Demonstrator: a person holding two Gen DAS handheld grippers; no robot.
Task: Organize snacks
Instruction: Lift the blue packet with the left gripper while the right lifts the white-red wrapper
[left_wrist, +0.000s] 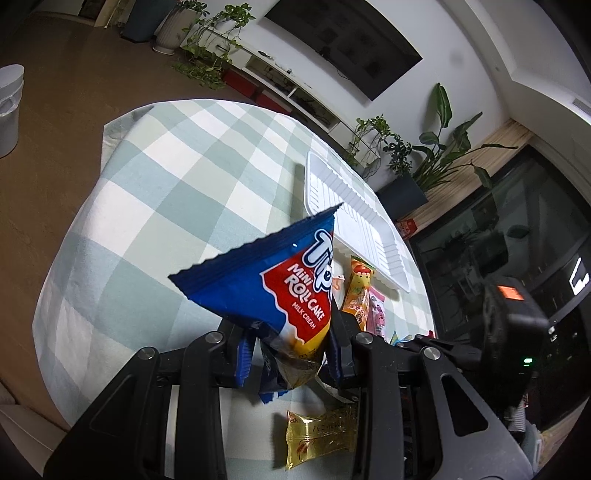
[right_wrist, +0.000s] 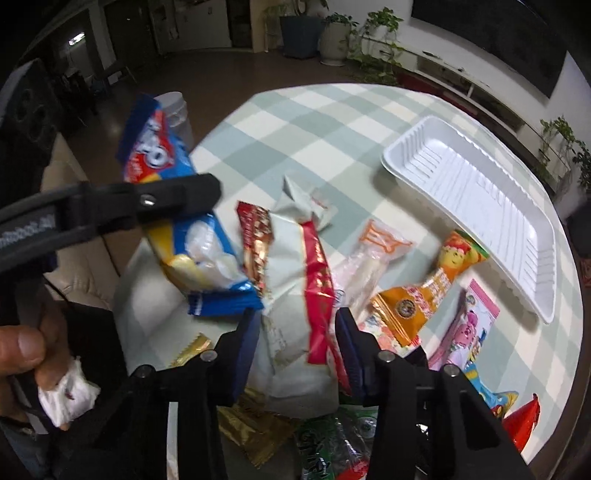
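My left gripper (left_wrist: 291, 354) is shut on a blue and red mini roll cake packet (left_wrist: 284, 288) and holds it in the air above the checked tablecloth. The same packet (right_wrist: 184, 206) shows in the right wrist view, clamped by the left gripper's fingers (right_wrist: 177, 195). My right gripper (right_wrist: 295, 332) is closed around a white packet with a red stripe (right_wrist: 299, 280), lifted over the snack pile. An empty white foam tray (right_wrist: 480, 206) lies at the far right of the table; it also shows in the left wrist view (left_wrist: 354, 206).
Loose snacks lie on the cloth: an orange packet (right_wrist: 424, 295), a pink packet (right_wrist: 469, 332), a clear wrapped stick (right_wrist: 369, 266), a gold packet (left_wrist: 317, 439), a green one (right_wrist: 332, 443). A white bin (left_wrist: 9, 107) stands on the floor. Plants line the wall.
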